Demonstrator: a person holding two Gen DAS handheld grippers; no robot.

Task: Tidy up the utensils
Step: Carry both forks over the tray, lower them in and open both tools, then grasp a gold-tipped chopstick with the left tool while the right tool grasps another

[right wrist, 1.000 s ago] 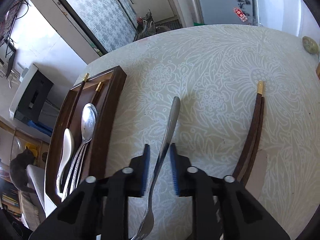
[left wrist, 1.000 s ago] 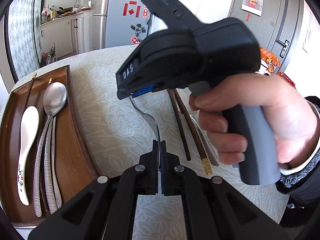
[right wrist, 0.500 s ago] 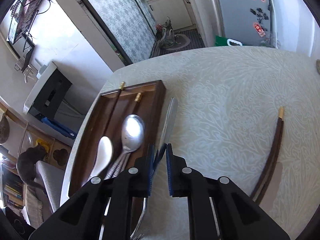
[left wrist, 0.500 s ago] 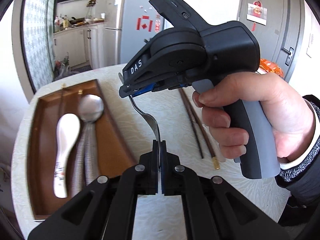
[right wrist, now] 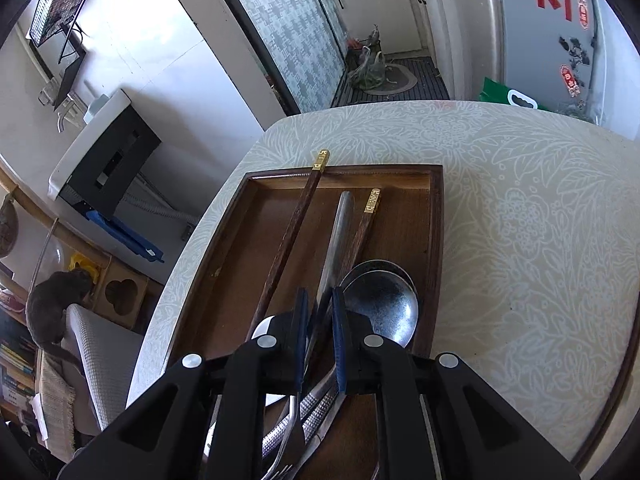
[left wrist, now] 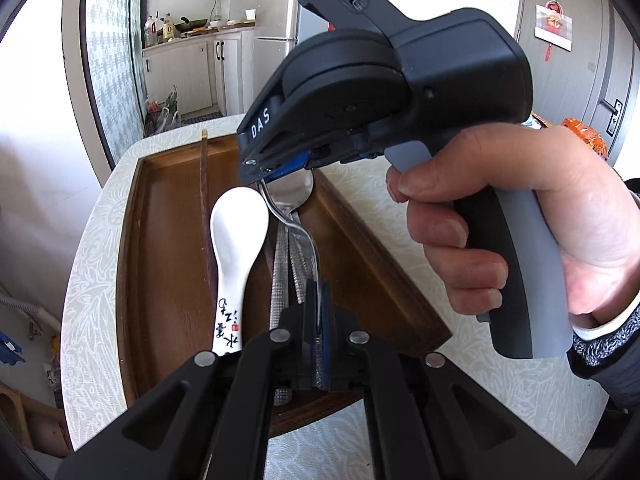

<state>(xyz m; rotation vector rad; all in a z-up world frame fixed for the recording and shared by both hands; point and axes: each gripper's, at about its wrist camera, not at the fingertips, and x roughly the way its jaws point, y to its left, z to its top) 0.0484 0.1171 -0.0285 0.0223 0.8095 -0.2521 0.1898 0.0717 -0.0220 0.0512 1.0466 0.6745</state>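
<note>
L claw (left wrist: pixel 318 304) is clamped on the fork (left wrist: pixel 298 232), pads pinching its tine end edge-on; the neck curves up and away from the pads to the R claw beyond. R claw (right wrist: pixel 318 320), seen from its own cam, is clamped on the fork's handle (right wrist: pixel 334 240): the handle runs fwd out past the blue pads, tines trail back under the body near the bottom edge. So the fork spans btwn both claws, held above the tray (left wrist: pixel 168 240), not resting in it as far as I can tell.

Under the fork, in the tray: white ceramic spoon (left wrist: pixel 236 248) w/ black characters on its handle, just left of the fork in L cam; metal spoons (right wrist: pixel 380 304) w/ textured handles lying directly below, bowls toward the far end. Further out, two dark chopsticks (right wrist: pixel 296 232) w/ gold caps: one overhangs the tray's far rim, the other lies inside beside the fork handle.

A hand (left wrist: pixel 520 220) grips the R claw's grey handle, patterned sleeve at the wrist. Tray sits on the table (right wrist: pixel 520 220), near its left edge; floral cloth.
</note>
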